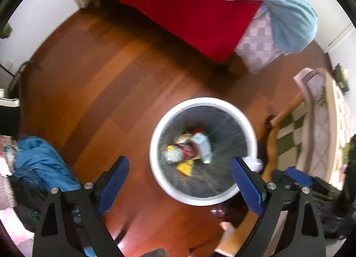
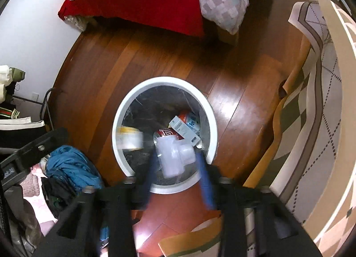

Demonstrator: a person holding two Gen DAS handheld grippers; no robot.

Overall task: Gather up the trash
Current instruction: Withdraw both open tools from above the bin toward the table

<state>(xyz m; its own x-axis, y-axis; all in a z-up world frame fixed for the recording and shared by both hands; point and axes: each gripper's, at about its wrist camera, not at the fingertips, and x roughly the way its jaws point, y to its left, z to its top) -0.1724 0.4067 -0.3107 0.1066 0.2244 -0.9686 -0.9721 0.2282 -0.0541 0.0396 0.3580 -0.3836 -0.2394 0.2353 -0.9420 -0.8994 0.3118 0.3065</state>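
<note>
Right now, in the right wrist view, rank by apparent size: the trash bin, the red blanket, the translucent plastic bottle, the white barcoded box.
1. Red blanket, largest, though farther away
2. Trash bin
3. Translucent plastic bottle, nearest the camera and blurred
4. White barcoded box

Two wrist cams, both looking steeply down over the bin.
Left cam sits above the bin, fingers framing it, bed beyond the bin's far side. Right cam sits over the bin's near rim, a bit closer, bed again beyond. Both share bin, wood floor, bed, blue cloth pile left of bin.
</note>
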